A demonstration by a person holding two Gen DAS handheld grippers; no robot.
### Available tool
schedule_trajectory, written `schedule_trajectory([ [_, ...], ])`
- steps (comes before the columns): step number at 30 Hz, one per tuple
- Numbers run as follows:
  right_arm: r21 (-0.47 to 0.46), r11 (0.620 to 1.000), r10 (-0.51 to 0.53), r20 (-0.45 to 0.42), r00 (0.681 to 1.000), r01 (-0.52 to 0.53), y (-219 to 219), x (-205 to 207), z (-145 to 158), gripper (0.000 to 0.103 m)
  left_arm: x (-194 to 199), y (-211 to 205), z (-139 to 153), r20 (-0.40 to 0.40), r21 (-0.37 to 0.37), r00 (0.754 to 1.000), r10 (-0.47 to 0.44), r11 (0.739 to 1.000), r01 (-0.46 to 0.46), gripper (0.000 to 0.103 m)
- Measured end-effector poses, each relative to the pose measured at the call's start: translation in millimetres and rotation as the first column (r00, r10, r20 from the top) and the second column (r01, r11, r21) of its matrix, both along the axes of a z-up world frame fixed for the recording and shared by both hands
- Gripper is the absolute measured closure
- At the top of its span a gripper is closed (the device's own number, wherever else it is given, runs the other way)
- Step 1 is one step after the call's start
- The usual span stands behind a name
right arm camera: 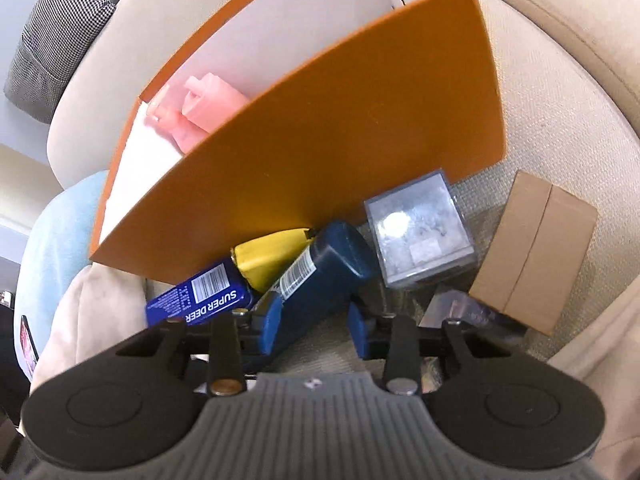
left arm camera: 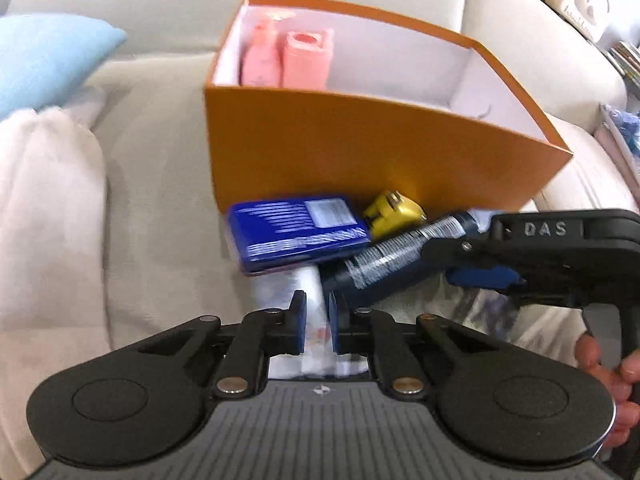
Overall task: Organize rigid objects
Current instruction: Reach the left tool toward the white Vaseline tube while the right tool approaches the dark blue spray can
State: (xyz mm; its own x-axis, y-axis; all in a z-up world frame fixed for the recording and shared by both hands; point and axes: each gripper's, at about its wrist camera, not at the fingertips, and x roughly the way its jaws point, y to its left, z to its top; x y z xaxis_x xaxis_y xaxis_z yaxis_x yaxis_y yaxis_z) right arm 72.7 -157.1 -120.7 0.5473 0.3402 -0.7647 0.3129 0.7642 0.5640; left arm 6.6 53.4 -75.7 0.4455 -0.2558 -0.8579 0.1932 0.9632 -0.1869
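The left gripper (left arm camera: 317,322) is pinching a white, glossy, blurred item (left arm camera: 310,280) between narrow blue pads. The right gripper (right arm camera: 314,322) is straddling a dark blue plastic bottle (right arm camera: 320,272), its left pad touching the bottle; whether the right pad is pressing I cannot tell. Just beyond, a flat blue box (right arm camera: 200,300) reading "SUPER DEER" is lying beside a yellow wedge-shaped object (right arm camera: 272,258), both touching the orange cardboard box (left arm camera: 360,152). A clear plastic cube (right arm camera: 420,232) and a plain brown carton (right arm camera: 532,252) are resting nearby on the woven beige sofa (right arm camera: 560,140). Two pink bottles (left arm camera: 288,56) are standing inside the white-lined box.
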Motion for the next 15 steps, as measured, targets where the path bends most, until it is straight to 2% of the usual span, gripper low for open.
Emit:
schedule_trajectory([
  [1, 0.002, 1.0, 0.0, 0.002, 1.0, 0.0, -2, -1, 0, 0.065, 0, -3, -4, -0.02, 0.003, 1.0, 0.003, 1.0, -0.003, 0.091],
  [4, 0.031, 0.999, -0.027, -0.014, 1.0, 0.028, -10, -6, -8, 0.061, 3, -7, -14, -0.056, 0.077, 0.998, 0.021, 0.997, -0.016, 0.09],
  [7, 0.068, 0.995, -0.074, -0.028, 0.997, 0.076, -17, -10, -23, 0.055, 4, -7, -17, -0.069, 0.094, 0.997, 0.037, 0.995, -0.03, 0.086],
  [8, 0.079, 0.993, -0.086, -0.026, 0.996, 0.088, -18, -10, -25, 0.053, 3, -8, -18, -0.071, 0.108, 0.997, 0.038, 0.994, -0.03, 0.078],
  [9, 0.081, 0.992, -0.09, -0.027, 0.996, 0.092, -18, -9, -26, 0.052, 3, -9, -19, -0.075, 0.118, 0.996, 0.039, 0.993, -0.029, 0.065],
  [11, 0.07, 0.993, -0.09, -0.024, 0.996, 0.092, -15, -6, -27, 0.047, 5, -10, -25, -0.108, 0.121, 0.993, 0.042, 0.992, -0.029, 0.054],
  [13, 0.073, 0.992, -0.1, -0.023, 0.995, 0.101, -13, -4, -29, 0.044, 10, -4, -31, -0.129, 0.118, 0.99, 0.054, 0.992, -0.039, 0.051],
  [15, 0.068, 0.993, -0.094, -0.019, 0.995, 0.095, -11, -2, -29, 0.041, 15, 0, -34, -0.14, 0.126, 0.986, 0.085, 0.99, -0.067, 0.034],
])
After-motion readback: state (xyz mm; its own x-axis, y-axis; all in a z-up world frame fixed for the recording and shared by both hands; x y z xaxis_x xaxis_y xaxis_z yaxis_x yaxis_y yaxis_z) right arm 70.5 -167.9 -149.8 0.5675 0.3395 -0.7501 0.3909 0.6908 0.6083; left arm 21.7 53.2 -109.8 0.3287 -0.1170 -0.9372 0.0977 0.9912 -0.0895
